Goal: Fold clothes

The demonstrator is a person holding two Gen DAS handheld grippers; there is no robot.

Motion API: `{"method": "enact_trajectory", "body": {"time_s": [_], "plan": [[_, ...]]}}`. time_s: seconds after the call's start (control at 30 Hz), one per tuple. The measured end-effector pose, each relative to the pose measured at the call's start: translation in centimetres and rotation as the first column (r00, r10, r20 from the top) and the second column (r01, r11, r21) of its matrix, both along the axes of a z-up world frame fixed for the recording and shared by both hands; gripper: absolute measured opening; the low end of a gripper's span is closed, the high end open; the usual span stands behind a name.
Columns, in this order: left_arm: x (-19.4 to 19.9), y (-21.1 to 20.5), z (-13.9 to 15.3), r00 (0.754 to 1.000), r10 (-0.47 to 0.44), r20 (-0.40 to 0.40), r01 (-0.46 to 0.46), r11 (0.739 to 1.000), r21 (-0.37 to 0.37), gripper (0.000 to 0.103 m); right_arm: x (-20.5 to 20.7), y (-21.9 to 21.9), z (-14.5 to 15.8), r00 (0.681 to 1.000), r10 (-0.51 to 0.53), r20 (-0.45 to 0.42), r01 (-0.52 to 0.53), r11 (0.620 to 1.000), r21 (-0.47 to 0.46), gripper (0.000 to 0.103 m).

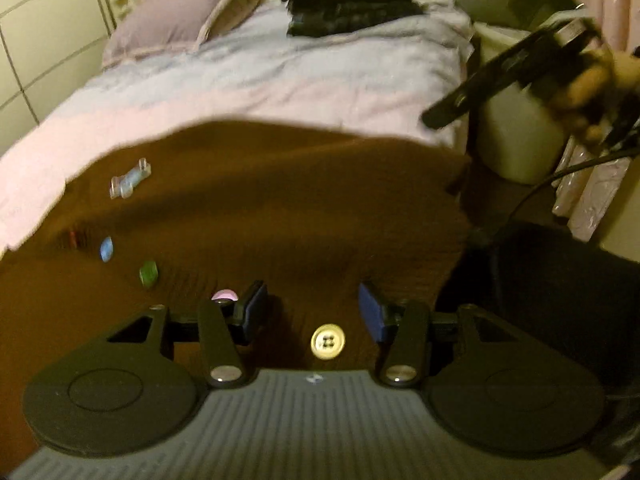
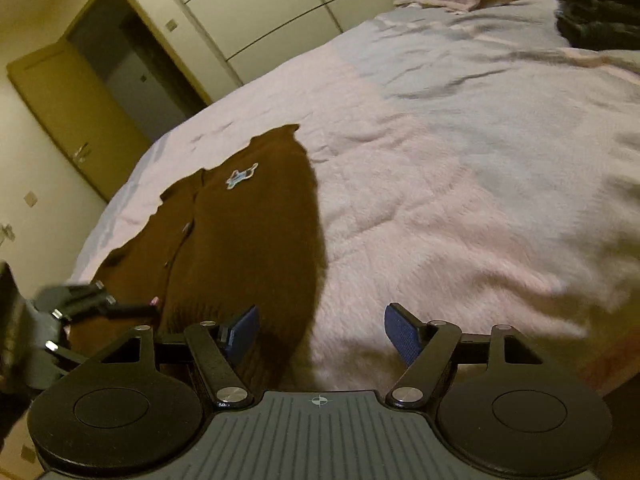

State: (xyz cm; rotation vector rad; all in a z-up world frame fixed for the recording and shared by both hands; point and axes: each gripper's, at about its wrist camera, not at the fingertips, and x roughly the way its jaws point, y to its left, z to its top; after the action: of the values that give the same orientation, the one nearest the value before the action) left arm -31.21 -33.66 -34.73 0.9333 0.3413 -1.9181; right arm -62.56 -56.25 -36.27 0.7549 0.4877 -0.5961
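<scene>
A brown cardigan (image 1: 260, 200) lies spread flat on the pink and blue bed cover (image 1: 280, 80). It carries a pale bone-shaped patch (image 1: 130, 180) and coloured buttons, among them a cream one (image 1: 328, 341). My left gripper (image 1: 312, 300) hovers just over the cardigan's near edge, open, with the cream button below the gap between its jaws. In the right wrist view the cardigan (image 2: 256, 224) lies to the left. My right gripper (image 2: 324, 316) is open over its right edge and the bed cover (image 2: 480, 160), holding nothing. Each gripper appears in the other's view: right gripper (image 1: 480, 84), left gripper (image 2: 100, 304).
A stack of dark folded clothes (image 1: 348, 0) and a pillow (image 1: 176, 20) sit at the head of the bed. A pale round bin (image 1: 516, 132) and a cable (image 1: 532, 196) are off the bed's right side. A doorway (image 2: 132, 64) shows at the far left.
</scene>
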Motion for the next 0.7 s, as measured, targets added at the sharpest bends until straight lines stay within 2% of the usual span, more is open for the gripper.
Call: {"method": "enact_trajectory", "body": {"time_s": [0.1,0.2,0.3,0.4,0.53,0.57,0.6,0.7], "plan": [[0.3,0.0,-0.6,1.0,0.017,-0.019,-0.017,1.0,0.001,0.046,-1.9,0.8,0.1,0.999,-0.041,-0.016,0.041,0.999,0.002,0.073],[0.1,0.0,-0.9,1.0,0.02,0.0,-0.02,1.0,-0.002,0.048,-3.3,1.5,0.1,0.997,-0.062,-0.04,0.062,0.998,-0.001,0.073],[-0.3,0.2,-1.0,0.999,0.019,0.028,-0.019,1.0,-0.001,0.048,-3.8,2.4,-0.2,0.995,-0.059,-0.077,0.059,0.998,-0.01,0.072],[-0.1,0.1,-1.2,0.999,0.024,0.023,-0.024,1.0,0.007,0.049,-3.9,3.4,-0.7,0.991,-0.057,-0.122,0.052,0.998,-0.045,0.072],[0.1,0.4,-1.3,0.998,0.034,0.055,-0.034,0.999,0.0,0.047,-5.3,4.2,-1.1,0.984,-0.115,-0.138,0.104,0.991,-0.078,0.072],[0.0,0.5,-1.3,0.997,0.038,0.067,-0.038,0.999,-0.003,0.047,-5.7,4.4,-1.2,0.987,-0.096,-0.131,0.086,0.993,-0.08,0.072],[0.1,0.4,-1.3,0.997,0.041,0.064,-0.041,0.999,-0.002,0.047,-6.1,4.7,-1.2,0.99,-0.076,-0.121,0.068,0.995,-0.075,0.072],[0.1,0.4,-1.1,0.997,0.048,0.056,-0.048,0.999,0.001,0.046,-7.5,5.3,-1.0,0.984,-0.116,-0.132,0.103,0.99,-0.101,0.072]]}}
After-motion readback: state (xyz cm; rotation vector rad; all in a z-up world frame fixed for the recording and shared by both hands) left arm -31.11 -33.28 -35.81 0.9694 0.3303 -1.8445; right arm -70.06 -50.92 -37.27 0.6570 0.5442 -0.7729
